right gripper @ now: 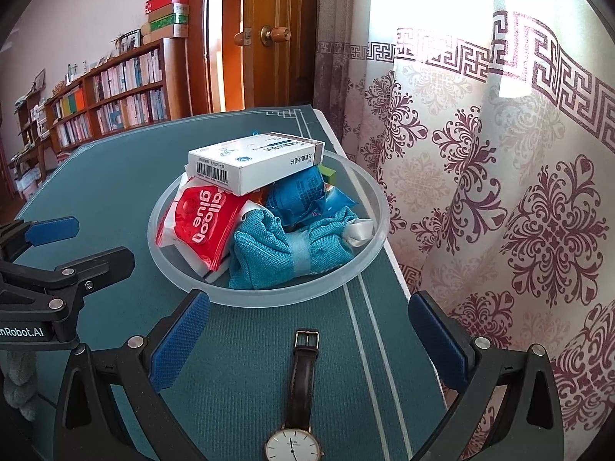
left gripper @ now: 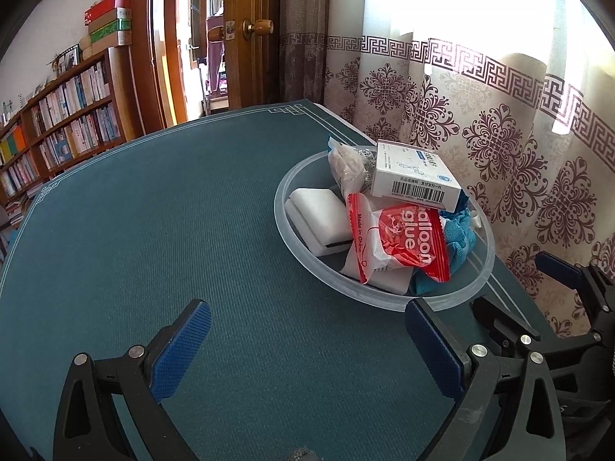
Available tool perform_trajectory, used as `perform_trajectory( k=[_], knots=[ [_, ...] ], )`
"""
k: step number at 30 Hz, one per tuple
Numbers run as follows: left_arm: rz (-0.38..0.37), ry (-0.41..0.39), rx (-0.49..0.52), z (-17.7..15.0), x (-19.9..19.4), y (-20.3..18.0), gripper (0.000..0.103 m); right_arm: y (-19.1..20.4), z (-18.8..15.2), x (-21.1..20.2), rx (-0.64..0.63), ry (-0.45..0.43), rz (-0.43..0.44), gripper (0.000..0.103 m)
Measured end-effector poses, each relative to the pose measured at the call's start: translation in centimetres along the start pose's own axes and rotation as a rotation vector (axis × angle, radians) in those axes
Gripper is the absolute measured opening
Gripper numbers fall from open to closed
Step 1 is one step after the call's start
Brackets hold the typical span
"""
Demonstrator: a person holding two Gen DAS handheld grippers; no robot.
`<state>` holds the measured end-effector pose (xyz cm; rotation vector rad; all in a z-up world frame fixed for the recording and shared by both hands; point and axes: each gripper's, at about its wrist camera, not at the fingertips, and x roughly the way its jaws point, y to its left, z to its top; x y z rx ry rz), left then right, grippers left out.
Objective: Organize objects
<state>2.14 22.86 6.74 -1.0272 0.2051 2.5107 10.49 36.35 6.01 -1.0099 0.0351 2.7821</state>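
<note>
Lying flat on the green mat [right gripper: 238, 345], the wristwatch [right gripper: 300, 395] sits between the wide-spread fingers of the right gripper [right gripper: 307, 330], just before the full plastic bowl [right gripper: 369, 265]. Better to close on the strap, not the glass face. The left gripper [left gripper: 307, 330] is also wide and empty.

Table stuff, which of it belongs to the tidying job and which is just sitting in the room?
Job things:
watch, between the open right gripper fingers
clear bowl
white box
red packet
blue cloth

Just there:
bookshelf
curtain
door
</note>
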Motion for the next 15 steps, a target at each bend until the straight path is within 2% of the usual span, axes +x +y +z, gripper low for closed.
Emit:
perform_trajectory(
  k=[8, 15],
  knots=[
    [0.020, -0.024, 0.018, -0.18, -0.17, -0.11, 0.103, -0.18, -0.02, 0.30, 0.010, 0.009, -0.003, 0.103],
    [0.021, -0.010, 0.012, -0.17, -0.03, 0.06, 0.103, -0.15, -0.06, 0.34, 0.010, 0.009, -0.003, 0.103]
  ],
)
